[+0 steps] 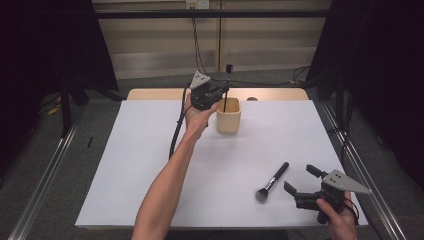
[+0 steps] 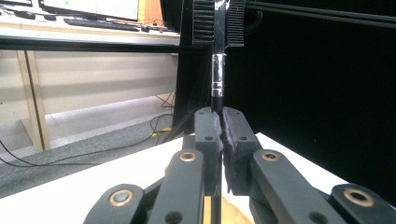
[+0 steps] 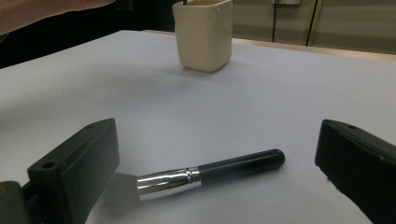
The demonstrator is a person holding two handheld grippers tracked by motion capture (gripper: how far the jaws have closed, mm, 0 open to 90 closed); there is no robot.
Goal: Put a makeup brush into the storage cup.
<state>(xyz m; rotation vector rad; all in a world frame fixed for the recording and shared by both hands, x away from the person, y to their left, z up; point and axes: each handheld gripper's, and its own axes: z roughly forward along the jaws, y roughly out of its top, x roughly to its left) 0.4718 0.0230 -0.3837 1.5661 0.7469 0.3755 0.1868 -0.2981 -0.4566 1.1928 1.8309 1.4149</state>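
**Drop the comb into the cup**

Left gripper [image 1: 223, 95] is clamped on the thin comb [image 2: 218, 56], its lower end inside the beige cup [image 1: 228, 116] — lower straight, release once low. Right gripper [image 1: 302, 179] gapes empty (makeup brush [image 1: 272, 181] just beside it, on the table).

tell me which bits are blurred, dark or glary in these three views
High view: the room's sides are near black and the white table sheet is evenly lit. Left gripper view: the left tongs closed on the thin black brush handle look soft, with black behind. Right gripper view: the black-handled makeup brush shows glare on its silver collar, its bristles blurred beside the open right tongs.
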